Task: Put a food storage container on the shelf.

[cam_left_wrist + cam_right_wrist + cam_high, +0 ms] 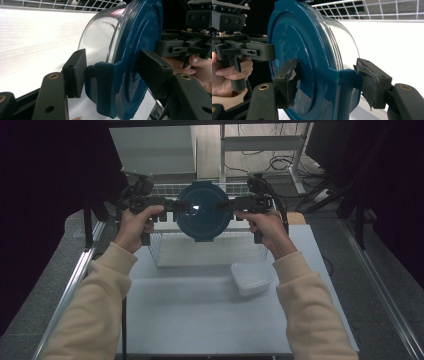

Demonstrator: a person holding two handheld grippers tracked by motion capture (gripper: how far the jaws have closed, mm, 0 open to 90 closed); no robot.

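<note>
- The round container (204,216) with the dark blue lid is hanging in the air between the two grippers, above the wire basket (165,251) at the far side of the table (200,320); its lid is facing toward the person.
- The left gripper (181,206) is clamping one side latch of the lid. In the left gripper view its jaws are standing a moderate way apart, one pad on the clear glass side, the other pressing on the blue lid face, with the latch (105,85) between them.
- The right gripper (223,206) is gripping the opposite latch in the same way. In the right gripper view the jaws are closing on the lid edge (347,87), one worn pad on the lid face, the other behind the latch.
- A white plastic box (252,277) is sitting on the table, near the basket and well apart from both grippers.
</note>
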